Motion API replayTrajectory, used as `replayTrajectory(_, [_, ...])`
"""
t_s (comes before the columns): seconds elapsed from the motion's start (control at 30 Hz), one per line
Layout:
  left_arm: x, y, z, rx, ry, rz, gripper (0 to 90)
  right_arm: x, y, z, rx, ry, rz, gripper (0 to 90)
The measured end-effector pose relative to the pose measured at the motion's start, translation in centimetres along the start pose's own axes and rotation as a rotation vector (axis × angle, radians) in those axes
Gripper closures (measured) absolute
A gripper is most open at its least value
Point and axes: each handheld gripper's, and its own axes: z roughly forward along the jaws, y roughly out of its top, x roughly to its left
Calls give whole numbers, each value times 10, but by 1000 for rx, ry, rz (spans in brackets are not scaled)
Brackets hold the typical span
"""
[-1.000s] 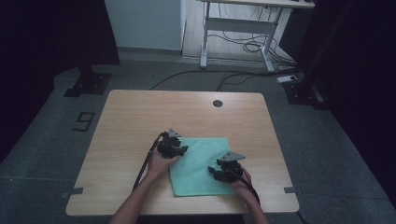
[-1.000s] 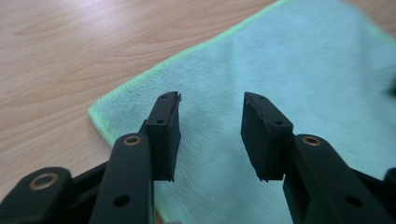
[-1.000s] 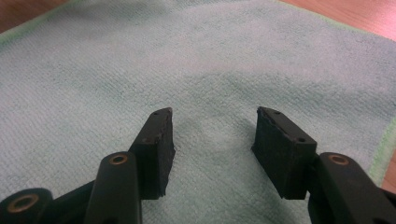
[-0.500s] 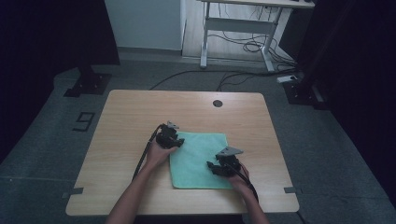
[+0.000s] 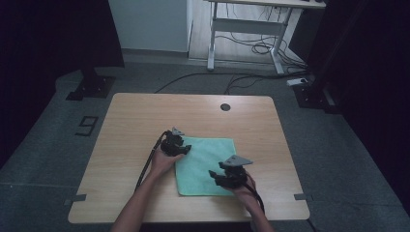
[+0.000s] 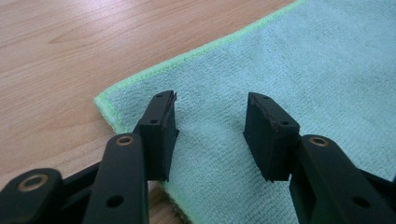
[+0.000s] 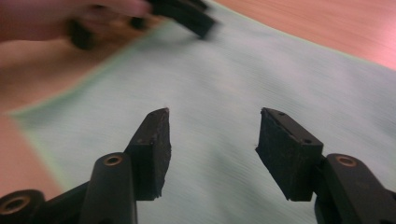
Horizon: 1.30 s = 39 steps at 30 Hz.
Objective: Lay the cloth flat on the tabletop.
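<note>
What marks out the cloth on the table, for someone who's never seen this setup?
Start at the light wooden table on the grey floor, and look at its near half. A flat, roughly square mint-green cloth with a brighter green stitched edge lies there. The left tongs stand at its far left corner and the right tongs near its front edge. It is the one soft, coloured thing on the wood.

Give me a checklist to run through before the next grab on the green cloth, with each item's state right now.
1. Cloth lies flat on the table: ok.
2. Left gripper over the cloth's corner, jaws apart, just been opening, nothing pinched: ok.
3. Right gripper over the cloth, jaws apart, just been opening, nothing held: ok.
4. Right gripper view sharp enough to aim: not ok, blurred.
5. Fingers touching the cloth: cannot tell.
</note>
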Motion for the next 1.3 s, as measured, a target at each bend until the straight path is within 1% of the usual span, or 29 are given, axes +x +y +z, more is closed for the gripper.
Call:
replayTrajectory(0.03, [0, 0, 0, 0, 0, 0, 532, 0, 0, 0, 0, 0, 0, 430])
replayTrajectory(0.07, [0, 0, 0, 0, 4, 2, 531, 17, 6, 10, 11, 47, -25, 425])
replayTrajectory(0.1, [-1, 0, 0, 2, 7, 4, 531, 17, 6, 10, 11, 47, -25, 425])
replayTrajectory(0.13, [-1, 0, 0, 4, 9, 4, 527, 31, 9, 24, 34, 82, -36, 419])
replayTrajectory(0.17, [-2, 0, 0, 8, 10, 6, 527, 31, 9, 24, 34, 82, -36, 419])
replayTrajectory(0.2, [-2, 0, -1, 10, 9, 5, 526, 42, 11, 38, 61, 86, -54, 400])
replayTrajectory(0.3, [-1, -1, -2, 12, -1, -7, 525, 58, 14, 55, 101, 81, -84, 365])
replayTrajectory(0.33, [-1, -1, -2, 12, -1, -7, 525, 58, 14, 55, 101, 81, -84, 365])
replayTrajectory(0.37, [0, -1, -2, 8, -3, -11, 525, 69, 14, 63, 121, 96, -96, 342])
replayTrajectory(0.43, [0, -1, -3, 9, -3, -9, 526, 81, 11, 69, 160, 89, -135, 307])
replayTrajectory(0.47, [0, -1, -3, 9, -3, -9, 527, 81, 11, 69, 160, 89, -135, 307])
replayTrajectory(0.5, [0, -1, -3, 9, -2, -7, 527, 85, 9, 70, 158, 75, -149, 301])
replayTrajectory(0.53, [-1, -1, -2, 9, 1, -3, 529, 90, 8, 69, 152, 74, -146, 302])
replayTrajectory(0.63, [-1, -1, -2, 10, 4, 4, 530, 94, 7, 68, 151, 66, -151, 318])
replayTrajectory(0.67, [-1, -1, -2, 14, 7, 9, 533, 96, 5, 67, 141, 56, -138, 343])
replayTrajectory(0.77, [-2, 0, -2, 22, 11, 26, 536, 99, 4, 66, 140, 48, -141, 369])
replayTrajectory(0.87, [0, 1, -2, 23, 4, 23, 546, 99, 5, 66, 140, 56, -136, 372])
replayTrajectory(1.0, [4, 0, -2, 8, -11, 11, 571, 98, 4, 66, 138, 69, -133, 375])
replayTrajectory(1.07, [5, 2, 0, 8, -8, 25, 576, 98, 4, 66, 138, 71, -130, 375])
replayTrajectory(1.23, [5, 4, 3, 6, 1, 34, 579, 98, 4, 66, 142, 68, -126, 376])
replayTrajectory(1.3, [6, 4, 3, 4, -4, 34, 580, 99, 3, 66, 133, 61, -121, 377])
